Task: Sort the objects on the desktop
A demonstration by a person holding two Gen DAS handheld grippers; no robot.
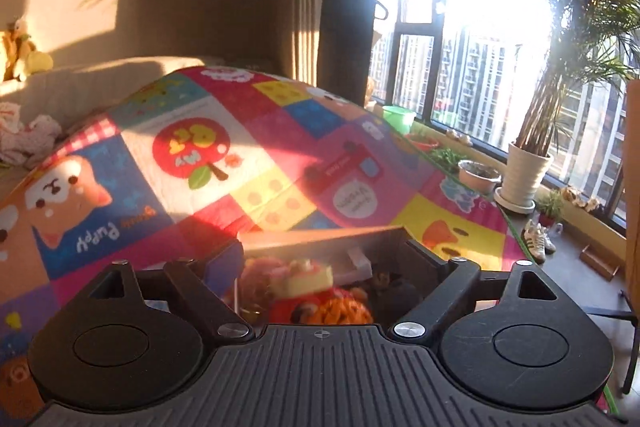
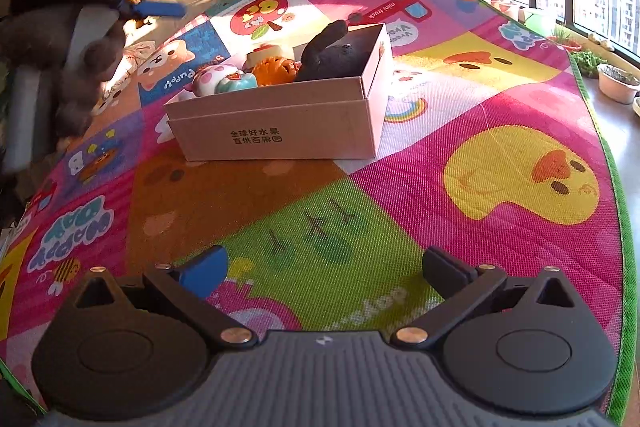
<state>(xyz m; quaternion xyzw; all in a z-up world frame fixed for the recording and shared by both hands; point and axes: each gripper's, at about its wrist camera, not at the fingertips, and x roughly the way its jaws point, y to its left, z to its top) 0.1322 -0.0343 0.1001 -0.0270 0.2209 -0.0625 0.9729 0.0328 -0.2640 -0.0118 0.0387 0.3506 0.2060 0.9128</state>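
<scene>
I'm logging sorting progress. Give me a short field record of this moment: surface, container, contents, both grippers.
surface: colourful cartoon play mat
container: open cardboard box on the mat
contents: dark plush toy, orange toy, pink-and-white toy, teal toy
left gripper: open, above the box, empty
right gripper: open, empty, over bare mat

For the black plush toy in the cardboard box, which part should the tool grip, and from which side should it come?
Probably grip the black plush toy by the limb sticking up above the rim of the open cardboard box, coming from above. That limb stands free, while the body lies low against the box wall and the orange toy.
</scene>
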